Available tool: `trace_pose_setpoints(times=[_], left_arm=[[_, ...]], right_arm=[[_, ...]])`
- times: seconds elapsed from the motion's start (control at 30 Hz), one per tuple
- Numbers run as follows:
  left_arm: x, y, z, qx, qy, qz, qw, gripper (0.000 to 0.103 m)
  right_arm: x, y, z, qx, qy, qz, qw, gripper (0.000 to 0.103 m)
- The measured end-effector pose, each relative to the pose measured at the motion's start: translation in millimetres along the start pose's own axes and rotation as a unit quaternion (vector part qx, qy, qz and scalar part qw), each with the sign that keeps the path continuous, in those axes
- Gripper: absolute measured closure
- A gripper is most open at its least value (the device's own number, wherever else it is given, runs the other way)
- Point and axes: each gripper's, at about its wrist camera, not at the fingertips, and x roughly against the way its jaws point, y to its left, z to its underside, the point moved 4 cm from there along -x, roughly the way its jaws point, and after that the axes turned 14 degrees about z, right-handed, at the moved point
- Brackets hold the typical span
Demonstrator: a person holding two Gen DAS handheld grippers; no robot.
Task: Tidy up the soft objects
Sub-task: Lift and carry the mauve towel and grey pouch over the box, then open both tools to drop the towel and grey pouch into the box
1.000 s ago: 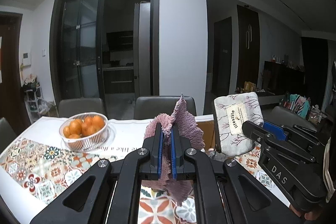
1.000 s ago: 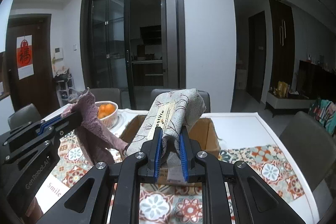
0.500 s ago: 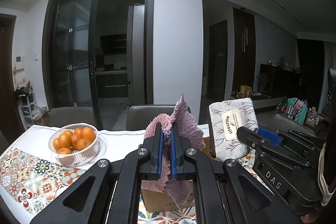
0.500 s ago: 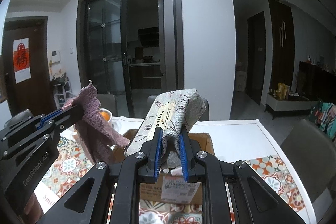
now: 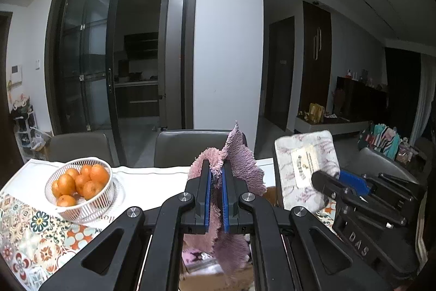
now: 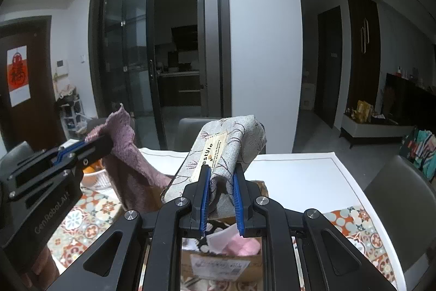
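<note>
My left gripper (image 5: 216,182) is shut on a fuzzy mauve cloth (image 5: 239,160) that hangs down between its fingers over an open cardboard box (image 5: 239,277). In the right wrist view that cloth (image 6: 128,154) droops from the left gripper (image 6: 100,141) at the left. My right gripper (image 6: 220,182) is shut on a folded grey cloth pouch (image 6: 234,141) with a branch print and a paper label, held above the box (image 6: 218,261), which holds pink and white soft items. From the left wrist camera, the pouch (image 5: 308,168) and the right gripper (image 5: 338,179) show at the right.
A white wire basket of oranges (image 5: 79,187) stands on the patterned tablecloth (image 5: 32,236) to the left of the box. Grey chairs (image 5: 190,146) line the table's far side and another (image 6: 400,198) its right. Bare white cloth (image 6: 299,176) lies right of the box.
Both grippers have carried their cloths forward across the table. The box now lies directly under them, and the orange basket sits closer at the left.
</note>
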Motion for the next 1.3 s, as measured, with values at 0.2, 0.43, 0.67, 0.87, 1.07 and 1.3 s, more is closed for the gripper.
trace_pose_setpoints(times=[0.2,0.43,0.67,0.87,1.07,1.3], left_arm=[[-20.3,-0.2,-4.0,-0.012,0.006,-0.007,0.9999,0.094],[-48.6,7.5,32.6,0.005,0.06,-0.002,0.9982,0.094],[-68.0,9.7,67.9,0.003,0.115,-0.003,0.9934,0.094],[-78.1,6.8,79.7,-0.003,0.149,-0.005,0.9888,0.094],[-82.6,4.7,83.3,-0.011,0.172,-0.009,0.985,0.086],[-72.8,8.5,77.0,-0.015,0.165,-0.034,0.9855,0.058]], right_arm=[[-20.0,4.3,-1.2,0.009,0.016,-0.001,1.0,0.086],[-47.5,6.5,18.4,0.016,0.056,-0.008,0.998,0.086],[-70.7,6.6,48.8,0.04,0.099,-0.006,0.994,0.086],[-84.5,6.8,59.9,0.046,0.129,-0.014,0.991,0.086],[-91.0,8.8,64.2,0.052,0.144,-0.019,0.988,0.083],[-89.4,6.7,63.5,0.058,0.14,-0.007,0.988,0.059]])
